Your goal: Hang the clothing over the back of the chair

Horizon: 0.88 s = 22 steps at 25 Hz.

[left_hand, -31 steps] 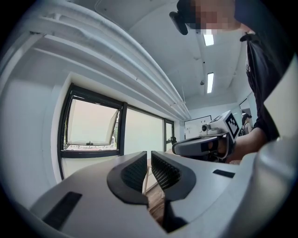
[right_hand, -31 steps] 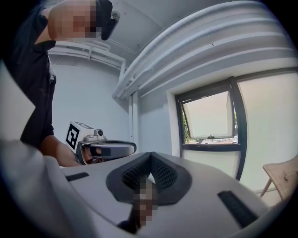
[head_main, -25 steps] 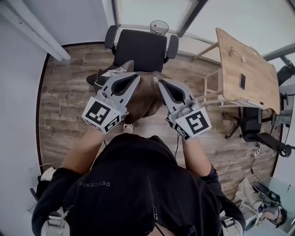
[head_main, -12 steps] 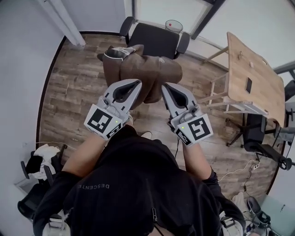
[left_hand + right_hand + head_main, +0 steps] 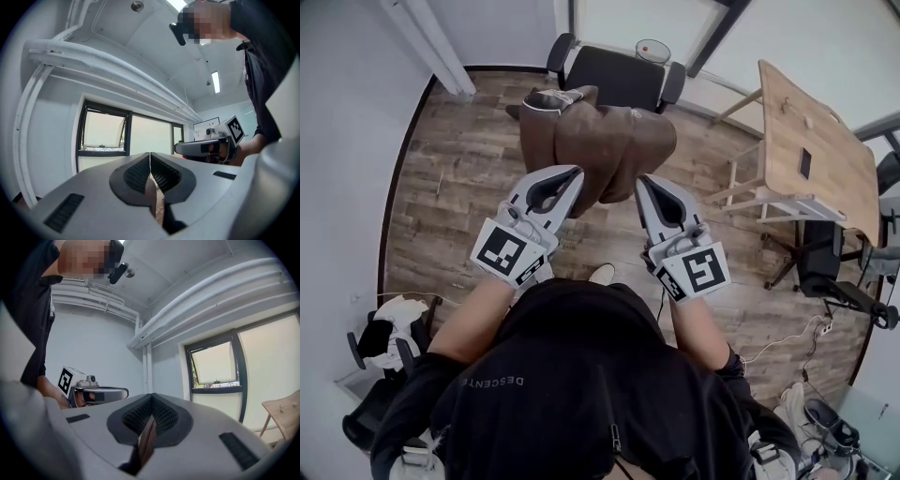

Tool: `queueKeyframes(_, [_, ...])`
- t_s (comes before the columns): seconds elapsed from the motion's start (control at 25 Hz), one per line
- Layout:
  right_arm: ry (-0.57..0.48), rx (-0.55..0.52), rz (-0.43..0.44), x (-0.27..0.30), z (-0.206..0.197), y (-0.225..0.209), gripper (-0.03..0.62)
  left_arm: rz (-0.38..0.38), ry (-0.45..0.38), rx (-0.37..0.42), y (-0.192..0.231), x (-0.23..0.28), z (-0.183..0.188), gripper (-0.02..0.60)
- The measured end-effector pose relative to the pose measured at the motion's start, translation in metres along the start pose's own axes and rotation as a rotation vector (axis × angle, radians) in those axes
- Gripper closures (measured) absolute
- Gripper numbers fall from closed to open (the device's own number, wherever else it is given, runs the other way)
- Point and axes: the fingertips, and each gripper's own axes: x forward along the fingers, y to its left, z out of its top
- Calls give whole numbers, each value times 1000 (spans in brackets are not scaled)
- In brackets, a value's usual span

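Observation:
A brown garment [image 5: 605,141] with a pale-lined collar hangs spread between my two grippers, above the wooden floor and just in front of the black office chair [image 5: 614,77]. In the head view my left gripper [image 5: 577,172] is shut on the garment's near left edge and my right gripper [image 5: 641,180] on its near right edge. In the left gripper view the left gripper [image 5: 150,155] pinches a strip of brown cloth [image 5: 160,208]. The right gripper [image 5: 152,398] likewise has brown cloth [image 5: 147,442] pinched in its own view. The chair's back is partly hidden behind the garment.
A wooden table [image 5: 825,122] with a phone [image 5: 805,164] stands at the right, with a second dark office chair [image 5: 825,267] below it. A wire bin [image 5: 653,51] sits behind the black chair. Another chair with white cloth [image 5: 384,337] is at the lower left.
Both grippers have carried the garment forward at the same height. It was bunched under them and now hangs spread out ahead of them, in front of the chair.

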Motion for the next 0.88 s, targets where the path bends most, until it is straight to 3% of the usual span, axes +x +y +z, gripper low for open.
queueKeyframes(0.4, [15,9,-86,12,-4,26,588,-37,12,15,26,-32,-2,561])
queueKeyframes(0.88, [32,19,-142,17,-7,24,588,-52,14,9,47,-40,-2,561])
